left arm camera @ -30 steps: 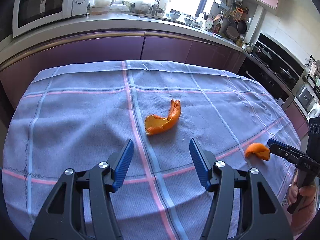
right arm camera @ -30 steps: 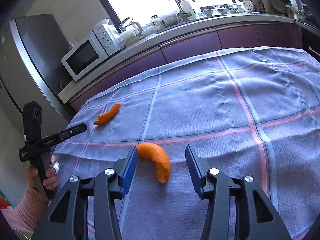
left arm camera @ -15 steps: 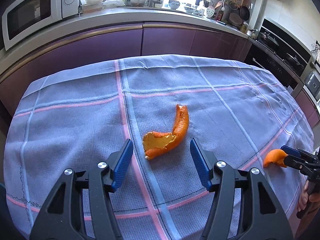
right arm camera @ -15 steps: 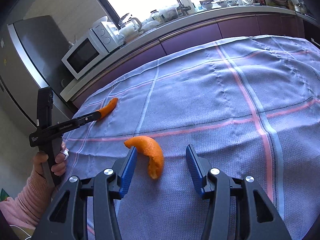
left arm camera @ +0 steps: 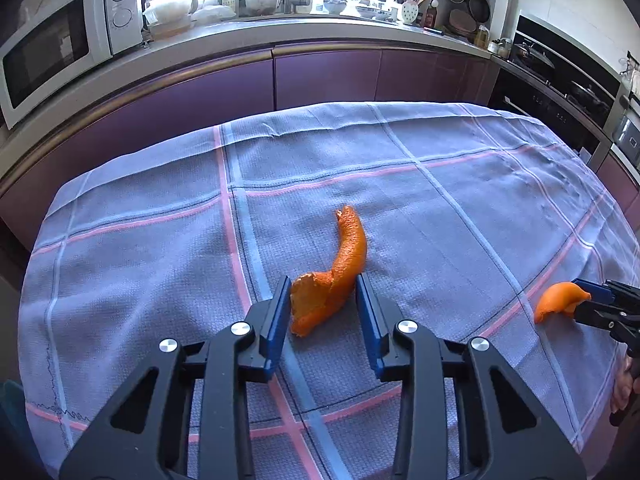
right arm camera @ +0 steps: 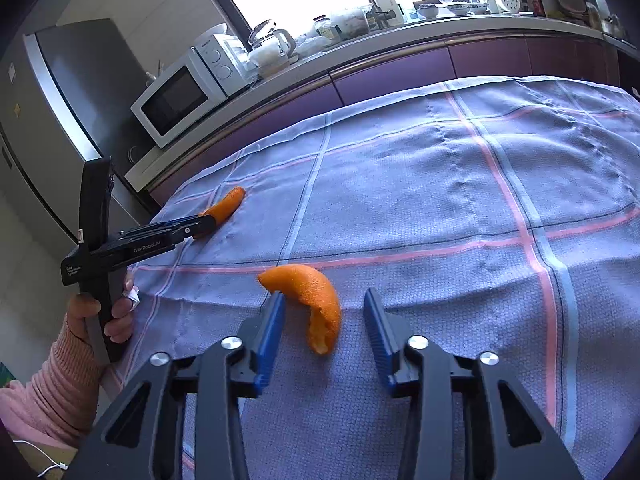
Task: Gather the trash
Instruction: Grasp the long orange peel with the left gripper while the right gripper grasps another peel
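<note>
A long curled orange peel (left arm camera: 340, 268) lies on the blue checked tablecloth (left arm camera: 440, 216). My left gripper (left arm camera: 324, 308) straddles its near end; the jaws are closing and both blue pads touch the peel's sides. From the right wrist view the same peel (right arm camera: 224, 208) sits at the left gripper (right arm camera: 204, 226) tips. A shorter curved peel (right arm camera: 316, 300) lies between the fingers of my right gripper (right arm camera: 324, 320), whose jaws are closing. Its left fingertip (right arm camera: 276, 312) meets the peel, while a gap remains at the right pad. The left wrist view has this peel (left arm camera: 556, 300) at the right gripper (left arm camera: 584, 300) tips.
The table's near-left edge drops off by a hand in a pink sleeve (right arm camera: 60, 368). Behind the table runs a purple-fronted counter (left arm camera: 320, 68) with a white microwave (left arm camera: 60, 40) and kitchenware. A grey fridge (right arm camera: 68, 92) stands left and ovens (left arm camera: 560, 80) right.
My left gripper moved forward until the long peel sat between its fingers, and its jaws narrowed onto it. The right gripper stayed put while its jaws narrowed around the short peel.
</note>
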### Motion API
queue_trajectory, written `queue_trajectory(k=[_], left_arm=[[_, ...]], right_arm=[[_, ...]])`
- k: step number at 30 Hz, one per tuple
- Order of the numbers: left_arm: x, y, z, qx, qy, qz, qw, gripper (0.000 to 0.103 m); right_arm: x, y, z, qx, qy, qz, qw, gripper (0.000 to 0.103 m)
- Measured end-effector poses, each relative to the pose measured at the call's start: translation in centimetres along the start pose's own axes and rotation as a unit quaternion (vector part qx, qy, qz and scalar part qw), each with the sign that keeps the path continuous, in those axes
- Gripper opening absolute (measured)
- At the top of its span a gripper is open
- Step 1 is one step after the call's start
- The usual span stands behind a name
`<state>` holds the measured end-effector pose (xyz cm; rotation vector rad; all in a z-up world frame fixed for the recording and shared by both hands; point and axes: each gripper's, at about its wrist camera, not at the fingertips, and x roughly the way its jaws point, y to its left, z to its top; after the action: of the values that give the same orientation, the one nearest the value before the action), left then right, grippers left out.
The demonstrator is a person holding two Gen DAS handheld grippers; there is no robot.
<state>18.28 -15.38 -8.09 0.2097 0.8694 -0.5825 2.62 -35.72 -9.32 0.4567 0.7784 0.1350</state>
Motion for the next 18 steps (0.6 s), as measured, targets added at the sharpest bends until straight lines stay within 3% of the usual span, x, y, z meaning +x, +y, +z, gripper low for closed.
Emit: queue_trajectory(k=[2, 3, 9, 12, 18], left_arm=[[-0.4, 0.1, -0.3, -0.005, -0.004, -0.001, 1.0, 0.03], [-0.6, 0.2, -0.5, -0.007, -0.006, 0.001, 1.0, 0.028], [-2.1, 0.7, -1.8, -0.023, -0.016, -0.004, 0.9996, 0.018], [-3.0, 1.2, -2.7, -0.036, -0.021, -0.011, 0.9991, 0.004], [-5.0, 2.2, -4.4, -0.052, -0.029, -0.015, 0.9981, 0.003]], right_arm=[[0.2, 0.1, -0.1, -0.001, 0.004, 0.002, 1.0, 0.019], [0.3, 0.1, -0.1, -0.002, 0.003, 0.0, 1.0, 0.017], [0.0, 0.6, 0.0, 0.002, -0.005, 0.014, 1.0, 0.016], [0.0, 1.1, 0.1, 0.004, -0.009, 0.031, 0.999, 0.015], [0.4, 2.6, 0.4, -0.001, -0.008, 0.058, 0.998, 0.015]])
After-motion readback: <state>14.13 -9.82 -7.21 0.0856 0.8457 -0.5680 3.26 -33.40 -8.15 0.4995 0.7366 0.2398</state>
